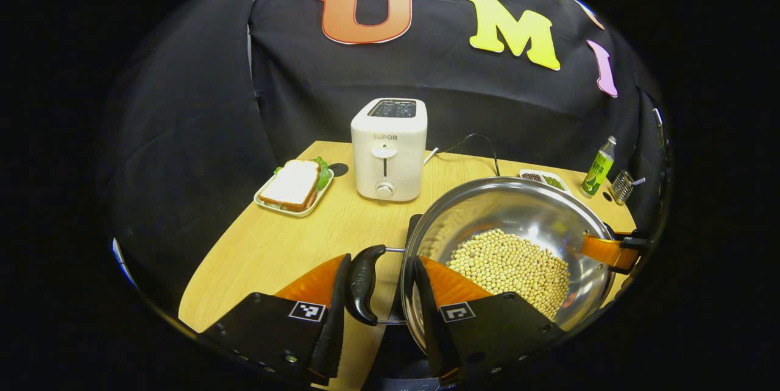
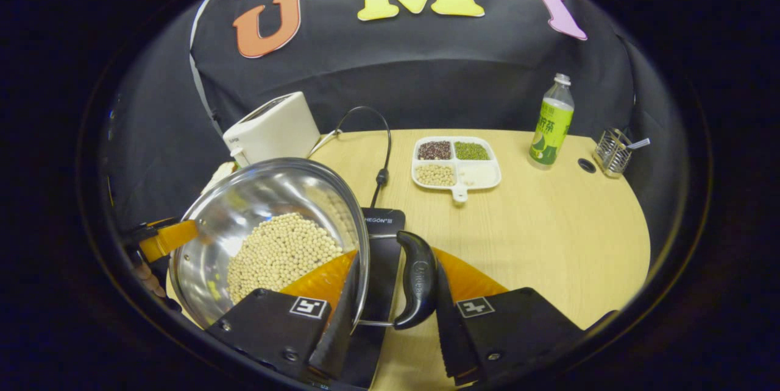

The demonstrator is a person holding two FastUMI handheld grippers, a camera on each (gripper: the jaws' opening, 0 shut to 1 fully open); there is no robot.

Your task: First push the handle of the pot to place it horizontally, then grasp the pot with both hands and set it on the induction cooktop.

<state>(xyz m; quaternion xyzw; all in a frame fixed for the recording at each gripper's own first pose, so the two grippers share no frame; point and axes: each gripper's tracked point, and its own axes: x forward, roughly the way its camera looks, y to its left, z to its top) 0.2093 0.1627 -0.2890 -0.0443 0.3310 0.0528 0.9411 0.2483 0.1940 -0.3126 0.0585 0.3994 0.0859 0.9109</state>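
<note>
Straddling the pot (image 1: 518, 245) handles (image 1: 364, 284), the left gripper (image 1: 378, 318) and right gripper (image 2: 390, 324) stand released, over the cooktop (image 2: 381, 239).

— How does the left gripper (image 1: 378, 299) stand?
— Fingers parted, one each side of a pot handle (image 1: 364, 284), not pressing it.
— And the right gripper (image 2: 393, 309)?
— Parted too; its outer finger lies against the other handle (image 2: 416, 287), the inner one apart.

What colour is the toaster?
The toaster is white. The left gripper view shows it best.
</note>
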